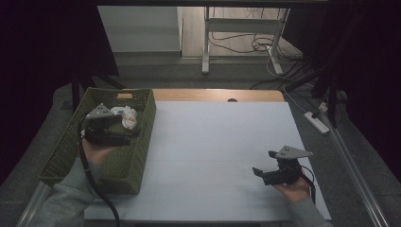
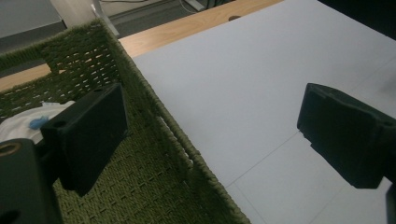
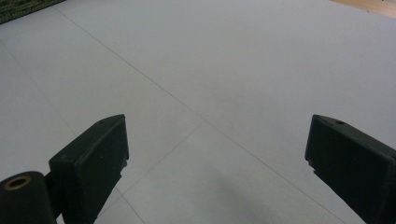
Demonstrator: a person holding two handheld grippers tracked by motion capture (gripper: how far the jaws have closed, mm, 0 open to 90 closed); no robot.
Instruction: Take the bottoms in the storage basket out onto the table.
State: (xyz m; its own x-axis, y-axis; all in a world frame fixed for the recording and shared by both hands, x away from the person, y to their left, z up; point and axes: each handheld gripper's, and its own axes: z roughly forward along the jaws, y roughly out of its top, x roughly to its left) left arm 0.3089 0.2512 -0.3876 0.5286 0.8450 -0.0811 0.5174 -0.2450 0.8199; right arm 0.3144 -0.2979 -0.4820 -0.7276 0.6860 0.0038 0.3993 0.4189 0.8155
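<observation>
White sheet (image 1: 222, 156) covers table, dark room around, cables on floor behind.

High view: my left gripper (image 1: 124, 124) hangs over green basket (image 1: 142, 142) at table's left; white wrapped bundle (image 1: 126, 116) lies inside, just beyond gripper. My right gripper (image 1: 264, 164) low over sheet at near right, well apart from basket.

Left gripper view: jaws wide apart, holding nothing, straddling basket wall (image 2: 177, 140); bundle (image 2: 28, 122) behind left jaw.

Right gripper view: jaws spread wide, nothing between them, bare sheet (image 3: 210, 70) below; basket corner (image 3: 23, 7) top left.
</observation>
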